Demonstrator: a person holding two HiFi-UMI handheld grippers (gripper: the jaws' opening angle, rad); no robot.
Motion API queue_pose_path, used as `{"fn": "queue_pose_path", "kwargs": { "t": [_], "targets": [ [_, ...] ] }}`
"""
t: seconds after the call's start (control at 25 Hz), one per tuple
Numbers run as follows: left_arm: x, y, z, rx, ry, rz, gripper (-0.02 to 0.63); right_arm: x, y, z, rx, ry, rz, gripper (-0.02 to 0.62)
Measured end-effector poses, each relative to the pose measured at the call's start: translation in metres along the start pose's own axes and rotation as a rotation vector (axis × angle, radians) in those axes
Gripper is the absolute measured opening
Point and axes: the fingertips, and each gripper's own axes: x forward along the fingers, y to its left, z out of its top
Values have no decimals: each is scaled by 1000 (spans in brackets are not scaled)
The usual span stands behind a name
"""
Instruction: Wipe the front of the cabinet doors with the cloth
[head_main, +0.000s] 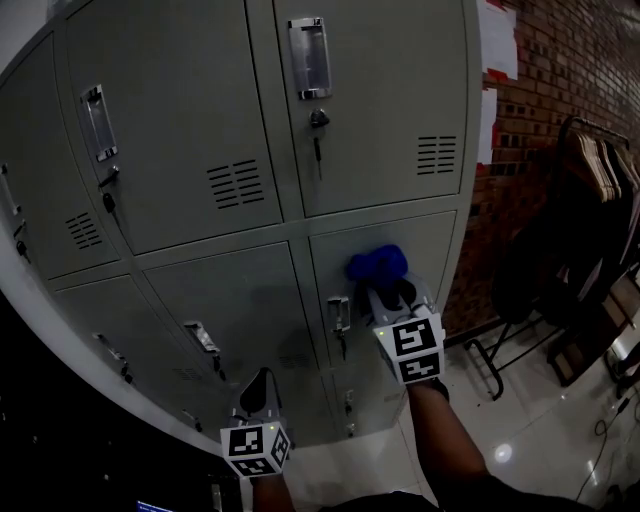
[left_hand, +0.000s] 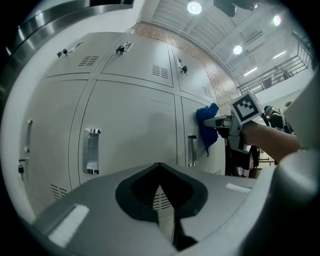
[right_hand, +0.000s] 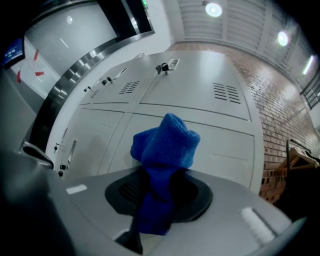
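Down at six o'clock in the head view, the left gripper hangs low in front of the bottom row, its jaws pressed together on nothing. It's a spectator for now. Just beyond it, at about four o'clock from centre, the right gripper has the job: it's pinching the blue cloth, and a bunched wad pokes out past the tips. That wad sits at the gripper's twelve o'clock, up against the top of the lower right door and a little to the three o'clock side of the handle.

To do this stroke well, I'd say lean the wad in firmly so that cloth, not hard jaw tip, meets the paint. Draw it in steady overlapping passes from that top edge down toward six o'clock, steering round the handle and the lock below it. The wad is small, so it'll take plenty of passes. Farther up, the upper doors with their vents look like they're waiting too.

Now the blind spots. The actual patch of contact is tucked behind the wad, so real pressure can't be confirmed. The foot of the lower doors is covered by the gripper and forearm. The cabinet columns at nine o'clock run off the frame. The head view is dim — no telling dust from clean metal — and the clothes rack far off at three o'clock is mostly shadow
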Motion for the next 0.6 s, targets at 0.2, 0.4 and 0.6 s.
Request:
{"fn": "queue_pose_path", "kwargs": {
  "t": [0.2,0.4,0.6],
  "targets": [
    [1,-1,6,10,-9,-1,14,-13,-48,-23,6,27,-100,110],
    [4,-6,2,20,5,-11,14,-26,-96,-41,35,57,-183,110],
    [9,-7,1,21,9,-15,14,-33,-127,-46,29,70,-231,110]
  ]
}}
